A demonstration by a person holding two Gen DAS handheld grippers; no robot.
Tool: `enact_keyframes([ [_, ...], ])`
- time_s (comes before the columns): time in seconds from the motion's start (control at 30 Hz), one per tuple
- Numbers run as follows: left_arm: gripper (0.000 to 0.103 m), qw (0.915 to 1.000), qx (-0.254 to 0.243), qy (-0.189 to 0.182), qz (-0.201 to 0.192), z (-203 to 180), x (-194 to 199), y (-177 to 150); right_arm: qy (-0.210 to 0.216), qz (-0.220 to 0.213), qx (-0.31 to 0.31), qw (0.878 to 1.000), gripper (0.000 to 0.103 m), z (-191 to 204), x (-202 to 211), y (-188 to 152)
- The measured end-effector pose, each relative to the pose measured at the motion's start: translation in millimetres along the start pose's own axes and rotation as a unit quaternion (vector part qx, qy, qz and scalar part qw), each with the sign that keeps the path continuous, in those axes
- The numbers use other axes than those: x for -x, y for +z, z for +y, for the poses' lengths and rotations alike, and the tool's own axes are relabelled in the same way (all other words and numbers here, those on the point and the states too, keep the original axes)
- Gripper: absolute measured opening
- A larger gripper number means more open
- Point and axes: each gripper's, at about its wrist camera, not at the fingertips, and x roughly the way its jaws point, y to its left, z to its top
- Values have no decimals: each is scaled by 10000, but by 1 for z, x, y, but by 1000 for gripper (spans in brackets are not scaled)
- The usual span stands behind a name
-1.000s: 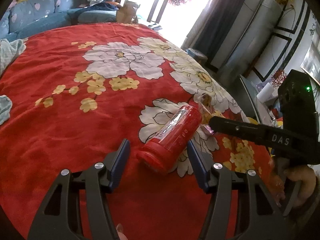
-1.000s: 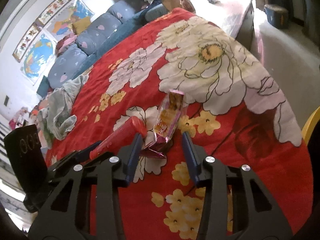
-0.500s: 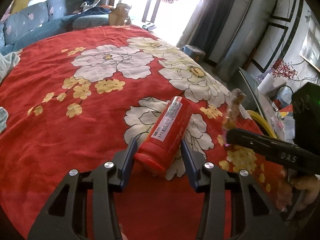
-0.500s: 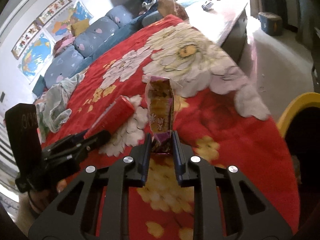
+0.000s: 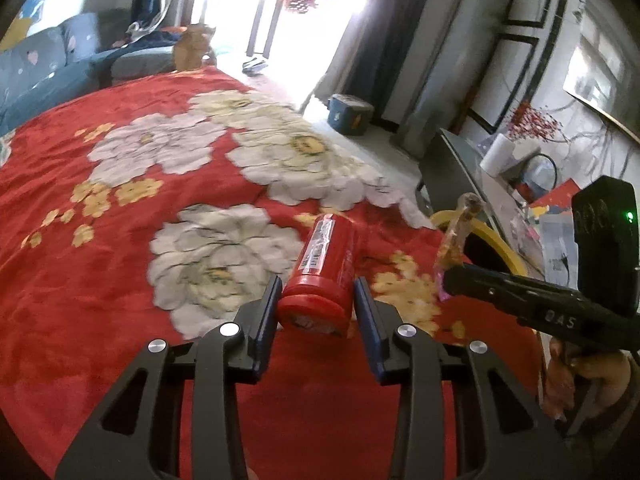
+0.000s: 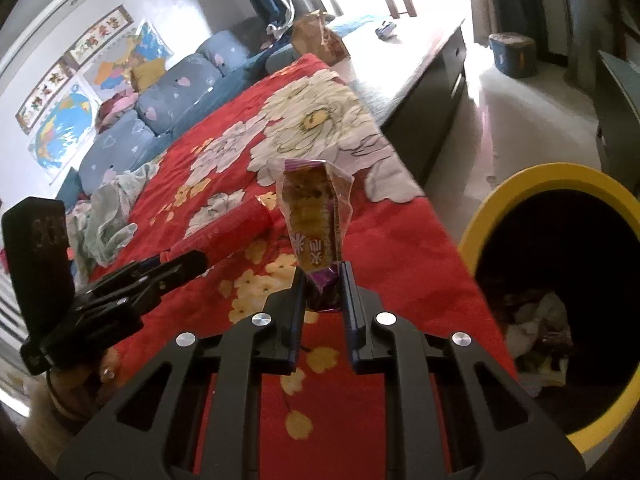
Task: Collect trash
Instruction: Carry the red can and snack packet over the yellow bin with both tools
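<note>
A bed covered by a red plush blanket (image 5: 120, 280) printed with large white and small yellow flowers fills most of both views. At its far end sit blue-grey cushions (image 6: 160, 96) patterned with small hearts, with colourful map posters (image 6: 68, 120) on the wall behind them and a crumpled pale green cloth (image 6: 108, 216) lying on the blanket's left part. Bright daylight pours in from a doorway at the far side of the room. On the floor to the right of the bed stands a round bin with a yellow rim (image 6: 532, 184); its inside is dark and holds some crumpled scraps.

Both tools point forward and downward over the near edge of the bed, side by side. The left gripper (image 5: 316, 312) reaches along the blanket, a hand (image 6: 80, 384) visible beneath it in the right wrist view. Its fingers are closing, with the capped end of a red cylindrical canister with a white label (image 5: 328, 264) between them; the pads lie against its sides. The right gripper (image 6: 322, 300), its hand (image 5: 580, 376) seen at the right edge, is raised just left of the bin. Its fingers are closing on the lower end of a purple and orange plastic snack wrapper (image 6: 316, 220), which stands upright above them, clear of the blanket.
</note>
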Motion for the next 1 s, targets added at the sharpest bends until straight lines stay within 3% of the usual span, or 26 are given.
enact_keyframes([
  [1.0, 33, 9929, -1038, -561, -126, -115, 11, 7, -317, -629, -771, 9945, 12, -74, 65, 0],
])
